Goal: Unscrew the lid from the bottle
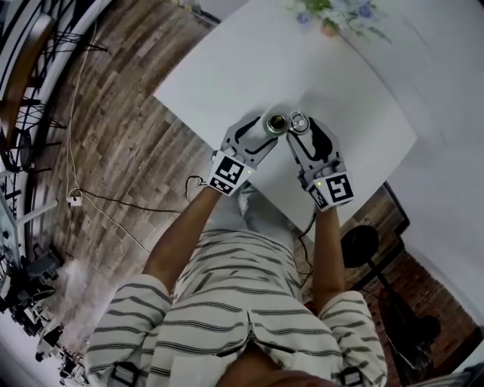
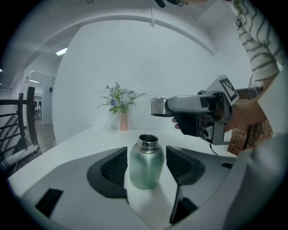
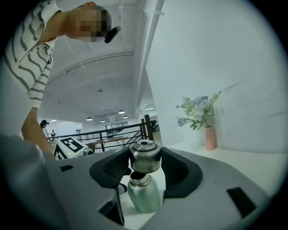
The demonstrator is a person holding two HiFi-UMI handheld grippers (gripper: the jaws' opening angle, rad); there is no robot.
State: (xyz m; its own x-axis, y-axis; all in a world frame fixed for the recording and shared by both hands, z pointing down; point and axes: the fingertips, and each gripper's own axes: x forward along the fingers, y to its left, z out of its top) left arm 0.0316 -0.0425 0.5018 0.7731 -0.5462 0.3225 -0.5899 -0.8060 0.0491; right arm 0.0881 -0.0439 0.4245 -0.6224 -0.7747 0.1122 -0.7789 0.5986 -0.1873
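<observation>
A green metal bottle (image 2: 146, 164) stands open-mouthed on the white table (image 1: 227, 75), also seen from above as the bottle (image 1: 275, 122). My left gripper (image 2: 146, 167) has its pads against the bottle's two sides. My right gripper (image 3: 145, 161) is shut on the steel lid (image 3: 145, 157), which hangs just above the bottle's neck (image 3: 139, 179), apart from it. From the left gripper view the lid (image 2: 158, 107) sits in the right gripper's tip, up and to the right of the bottle. In the head view both grippers meet near the table's front edge, left gripper (image 1: 271, 127), right gripper (image 1: 299, 125).
A pink vase of flowers (image 2: 123, 121) stands at the table's far side, also seen as the vase (image 3: 210, 137) and flowers (image 1: 333, 15). Wooden floor and cables (image 1: 113, 204) lie left of the table. A black stool (image 1: 358, 246) is at the right.
</observation>
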